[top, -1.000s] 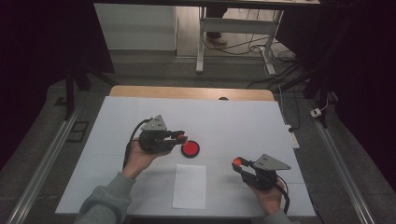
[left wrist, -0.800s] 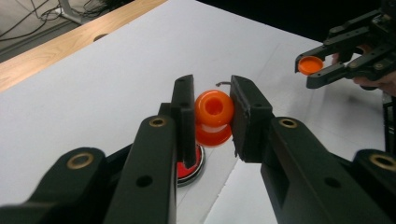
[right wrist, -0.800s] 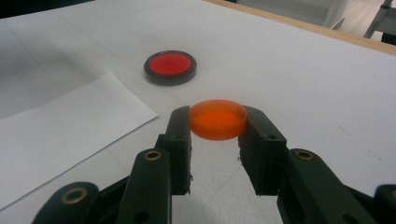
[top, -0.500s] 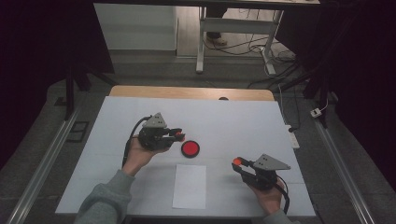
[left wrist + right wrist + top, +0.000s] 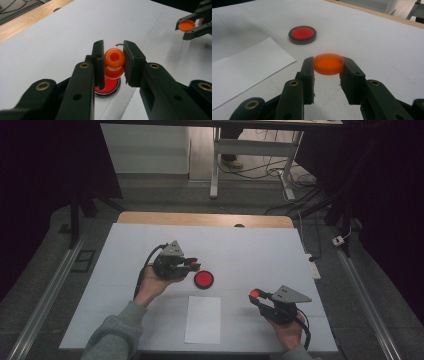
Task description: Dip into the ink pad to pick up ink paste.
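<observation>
Up close, the left tool (image 5: 113, 58) grips an orange ring-shaped piece (image 5: 114, 58) just above a red disc (image 5: 108, 86) on the surface (image 5: 250, 250). Well apart, the right tool (image 5: 328, 66) clamps an orange cap (image 5: 328, 63).

White paper sheet (image 5: 203, 319) flat on white table (image 5: 250, 250); desk frame (image 5: 250, 150) beyond.

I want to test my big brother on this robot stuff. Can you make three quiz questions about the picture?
1. What does the left claw grip?
2. True or false: the right claw is open, with nothing between its jaws.
3. What lies nearest the white paper sheet? A) round red pad in a black ring B) wooden table edge

Key:
1. A small orange plastic bottle with a round open mouth, held above the round red pad.
2. False; it is shut on a flat round orange plastic cap.
3. A
</observation>
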Available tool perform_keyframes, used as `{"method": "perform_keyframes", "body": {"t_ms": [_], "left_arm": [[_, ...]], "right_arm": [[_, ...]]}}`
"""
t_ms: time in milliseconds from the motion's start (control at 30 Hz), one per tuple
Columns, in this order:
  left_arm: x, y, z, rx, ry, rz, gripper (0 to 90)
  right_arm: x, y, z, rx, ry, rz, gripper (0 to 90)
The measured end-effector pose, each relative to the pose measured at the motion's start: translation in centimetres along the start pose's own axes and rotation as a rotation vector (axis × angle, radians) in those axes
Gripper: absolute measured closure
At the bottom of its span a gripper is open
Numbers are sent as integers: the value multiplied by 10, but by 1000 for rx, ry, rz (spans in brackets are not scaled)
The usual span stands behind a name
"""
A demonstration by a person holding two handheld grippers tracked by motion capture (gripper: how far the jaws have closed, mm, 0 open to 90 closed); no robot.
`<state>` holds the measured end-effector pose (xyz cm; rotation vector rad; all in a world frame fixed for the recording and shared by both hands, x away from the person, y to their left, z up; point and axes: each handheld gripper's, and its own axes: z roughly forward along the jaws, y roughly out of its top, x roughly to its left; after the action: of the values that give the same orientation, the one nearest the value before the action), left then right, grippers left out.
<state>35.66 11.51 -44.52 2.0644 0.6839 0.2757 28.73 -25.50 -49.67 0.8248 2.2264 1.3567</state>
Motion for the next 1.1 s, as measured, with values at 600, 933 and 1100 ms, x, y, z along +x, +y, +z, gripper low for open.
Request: {"method": "perform_keyframes", "body": {"t_ms": [600, 933, 1100], "left_arm": [[8, -2, 21, 46, 14, -3, 726], [10, -4, 36, 78, 14, 7, 725], [13, -7, 42, 99, 14, 4, 725]], "right_arm": [[0, -1, 2, 12, 2, -7, 645], [1, -1, 3, 14, 5, -9, 645], [1, -2, 3, 17, 1, -7, 645]]}}
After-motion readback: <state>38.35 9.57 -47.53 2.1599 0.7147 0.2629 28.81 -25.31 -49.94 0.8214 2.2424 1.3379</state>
